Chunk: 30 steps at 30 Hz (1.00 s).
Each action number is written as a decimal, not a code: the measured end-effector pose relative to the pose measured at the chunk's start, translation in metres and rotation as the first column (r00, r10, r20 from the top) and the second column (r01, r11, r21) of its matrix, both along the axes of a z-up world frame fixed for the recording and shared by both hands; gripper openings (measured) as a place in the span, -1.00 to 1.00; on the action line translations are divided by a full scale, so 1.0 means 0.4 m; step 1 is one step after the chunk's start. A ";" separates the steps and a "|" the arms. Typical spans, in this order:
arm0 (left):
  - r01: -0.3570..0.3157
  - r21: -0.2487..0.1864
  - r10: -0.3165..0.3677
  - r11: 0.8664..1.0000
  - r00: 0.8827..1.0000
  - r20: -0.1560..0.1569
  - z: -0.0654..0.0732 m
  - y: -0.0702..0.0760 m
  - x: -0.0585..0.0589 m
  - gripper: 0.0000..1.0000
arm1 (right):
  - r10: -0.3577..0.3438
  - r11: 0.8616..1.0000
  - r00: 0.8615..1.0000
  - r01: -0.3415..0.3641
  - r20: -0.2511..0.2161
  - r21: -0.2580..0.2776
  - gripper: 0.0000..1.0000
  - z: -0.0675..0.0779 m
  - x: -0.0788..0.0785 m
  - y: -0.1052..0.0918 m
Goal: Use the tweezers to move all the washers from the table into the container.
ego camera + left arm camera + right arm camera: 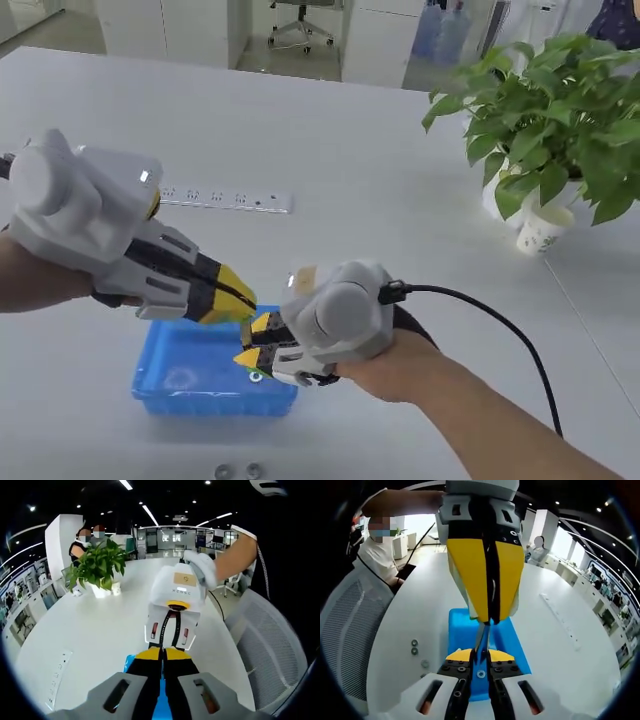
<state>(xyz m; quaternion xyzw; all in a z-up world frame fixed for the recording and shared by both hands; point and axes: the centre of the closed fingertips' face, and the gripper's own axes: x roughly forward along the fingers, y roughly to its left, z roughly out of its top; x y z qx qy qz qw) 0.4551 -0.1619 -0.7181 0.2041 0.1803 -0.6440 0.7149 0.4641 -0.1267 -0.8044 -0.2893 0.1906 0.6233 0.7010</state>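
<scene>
Slim metal tweezers (482,639) run between the two grippers, which meet tip to tip over the blue container (180,378). My left gripper (243,303) comes in from the left, its yellow jaws shut on the tweezers' upper part. My right gripper (250,352) faces it, its jaws closed around the tweezers' lower end (480,656). One washer (481,673) lies over the blue container (462,625), right under the tweezers' tip. Three washers (414,646) lie on the white table beside the container. In the head view two washers (238,470) rest by the table's near edge.
A white power strip (225,198) lies beyond the grippers. A potted plant (550,130) and a paper cup (540,230) stand at the far right. A black cable (500,325) trails from the right gripper. A mesh chair (350,630) stands at the table's edge.
</scene>
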 end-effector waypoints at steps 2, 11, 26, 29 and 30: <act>0.003 0.003 -0.003 1.000 1.000 0.007 0.008 0.000 -0.008 -0.95 | -0.002 1.000 1.000 0.002 -0.001 0.010 -0.77 0.008 -0.007 0.000; 0.016 0.001 -0.016 1.000 1.000 0.015 0.031 -0.007 -0.044 -0.95 | -0.007 0.999 1.000 0.007 -0.007 0.031 -0.77 0.032 -0.042 -0.006; 0.029 -0.023 -0.029 0.999 1.000 0.008 0.027 -0.029 -0.106 -0.95 | -0.004 0.999 0.999 0.005 -0.046 0.035 -0.76 0.024 -0.112 -0.025; 0.029 -0.029 -0.029 0.999 1.000 0.000 0.023 -0.030 -0.114 -0.95 | -0.003 0.999 0.999 0.005 -0.051 0.036 -0.76 0.019 -0.124 -0.027; 0.030 -0.032 -0.030 0.999 1.000 -0.002 0.020 -0.031 -0.118 -0.95 | -0.003 0.999 0.998 0.005 -0.055 0.036 -0.75 0.016 -0.129 -0.028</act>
